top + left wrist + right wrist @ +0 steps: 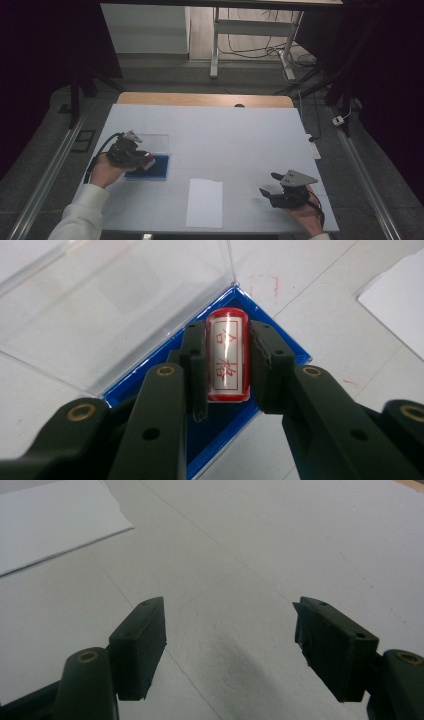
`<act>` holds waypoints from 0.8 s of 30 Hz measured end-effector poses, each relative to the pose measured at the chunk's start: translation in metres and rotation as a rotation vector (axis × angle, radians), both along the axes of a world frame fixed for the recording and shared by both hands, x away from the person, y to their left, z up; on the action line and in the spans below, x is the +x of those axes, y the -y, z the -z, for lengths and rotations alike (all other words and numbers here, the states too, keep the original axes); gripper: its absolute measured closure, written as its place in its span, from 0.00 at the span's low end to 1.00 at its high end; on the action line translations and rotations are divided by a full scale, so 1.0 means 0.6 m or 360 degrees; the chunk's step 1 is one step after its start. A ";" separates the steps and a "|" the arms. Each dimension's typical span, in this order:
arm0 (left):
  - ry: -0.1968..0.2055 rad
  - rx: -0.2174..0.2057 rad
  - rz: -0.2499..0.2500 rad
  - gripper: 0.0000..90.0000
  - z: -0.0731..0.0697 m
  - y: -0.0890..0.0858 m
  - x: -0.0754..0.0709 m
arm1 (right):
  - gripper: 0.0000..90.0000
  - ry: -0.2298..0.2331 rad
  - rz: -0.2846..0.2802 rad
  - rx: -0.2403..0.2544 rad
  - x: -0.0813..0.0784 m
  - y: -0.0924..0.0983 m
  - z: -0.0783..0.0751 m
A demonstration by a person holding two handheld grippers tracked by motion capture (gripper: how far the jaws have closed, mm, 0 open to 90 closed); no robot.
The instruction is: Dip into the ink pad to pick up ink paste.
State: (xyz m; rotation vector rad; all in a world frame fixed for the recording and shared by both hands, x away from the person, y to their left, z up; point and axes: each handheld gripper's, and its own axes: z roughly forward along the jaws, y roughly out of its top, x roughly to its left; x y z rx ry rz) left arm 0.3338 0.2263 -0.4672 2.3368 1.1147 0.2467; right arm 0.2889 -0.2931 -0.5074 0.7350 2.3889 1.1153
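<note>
A red and clear stamp (227, 356) with red characters on its face sits between the jaws of my left gripper (227, 365), which is shut on it. Under it lies the blue ink pad (280, 342) of an open case, whose clear lid (100, 305) lies flat beyond. From above, the left gripper (143, 160) holds the stamp (148, 160) over the blue pad (159, 170) at the table's left. My right gripper (269, 184) rests at the front right, jaws open with nothing between them; its view has the open gripper (227, 630) over bare white table.
A white sheet of paper (205, 202) lies at the front middle of the white tabletop (225, 135), also in the right gripper view as paper (45, 522). Faint red marks (267, 282) dot the table beside the case. Desk legs and cables stand beyond the far edge.
</note>
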 end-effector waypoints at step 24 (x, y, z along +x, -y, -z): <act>-0.0088 0.0089 -0.0055 0.78 0.022 0.012 0.014 | 0.32 0.0002 0.0001 -0.0009 0.000 -0.001 -0.001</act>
